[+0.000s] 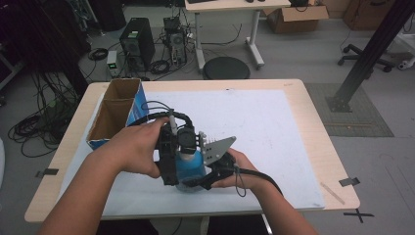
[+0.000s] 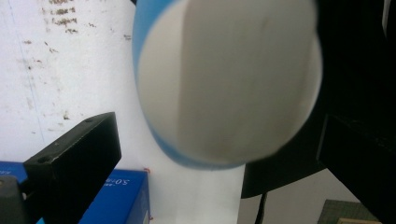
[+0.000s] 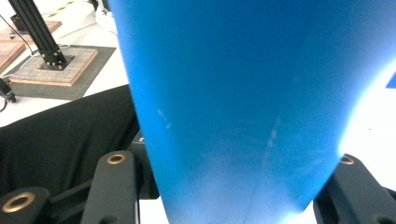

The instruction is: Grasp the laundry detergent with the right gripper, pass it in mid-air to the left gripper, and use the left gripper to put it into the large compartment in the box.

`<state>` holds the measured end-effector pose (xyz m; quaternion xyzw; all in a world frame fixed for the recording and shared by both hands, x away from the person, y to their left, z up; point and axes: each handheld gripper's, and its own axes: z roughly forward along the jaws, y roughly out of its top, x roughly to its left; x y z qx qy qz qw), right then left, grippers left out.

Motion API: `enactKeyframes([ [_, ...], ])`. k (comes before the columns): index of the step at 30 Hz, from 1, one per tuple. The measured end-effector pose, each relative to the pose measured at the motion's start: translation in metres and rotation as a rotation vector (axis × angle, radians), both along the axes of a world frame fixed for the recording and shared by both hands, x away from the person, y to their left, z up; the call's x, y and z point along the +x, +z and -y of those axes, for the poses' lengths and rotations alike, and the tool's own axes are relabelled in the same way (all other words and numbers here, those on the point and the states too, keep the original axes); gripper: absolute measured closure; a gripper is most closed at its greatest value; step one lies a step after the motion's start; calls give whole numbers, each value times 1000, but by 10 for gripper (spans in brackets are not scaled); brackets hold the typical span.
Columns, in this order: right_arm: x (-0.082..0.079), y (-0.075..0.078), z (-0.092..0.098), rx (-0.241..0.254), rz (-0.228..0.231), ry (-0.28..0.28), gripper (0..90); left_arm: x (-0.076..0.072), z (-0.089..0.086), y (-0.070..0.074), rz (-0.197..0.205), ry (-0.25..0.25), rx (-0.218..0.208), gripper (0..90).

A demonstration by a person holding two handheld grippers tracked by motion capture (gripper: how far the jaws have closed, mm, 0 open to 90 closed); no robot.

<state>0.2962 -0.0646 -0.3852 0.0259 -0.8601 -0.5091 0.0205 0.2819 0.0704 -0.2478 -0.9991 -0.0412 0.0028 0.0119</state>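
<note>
On the table (image 1: 303, 112), covered by a white mat (image 1: 254, 122), the landmark is a blue bottle (image 1: 190, 166) standing near the front edge. Far left of it, at the mat's left rim, sits an open cardboard box (image 1: 115, 115) with blue sides and two compartments. Just left of the bottle, the left claw (image 1: 169, 161) reaches in beside it; in the left gripper view the bottle's white end (image 2: 229, 79) sits between the jaws, one black jaw standing clear of it, the other side dark, so I cannot tell whether it grips. To the bottle's right, the right claw (image 1: 208, 178) is clamped on the bottle, its blue body (image 3: 243, 107) wedged between both jaws in the right gripper view.
</note>
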Motion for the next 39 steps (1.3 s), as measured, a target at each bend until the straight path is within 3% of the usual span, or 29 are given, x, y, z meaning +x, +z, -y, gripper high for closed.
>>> enactKeyframes([
  [25,-1,3,-15,12,7,2,454,1,7,-6,13,-3,-2,8],
  [39,-1,3,-16,11,-3,-1,454,1,10,-8,24,-6,-4,87],
])
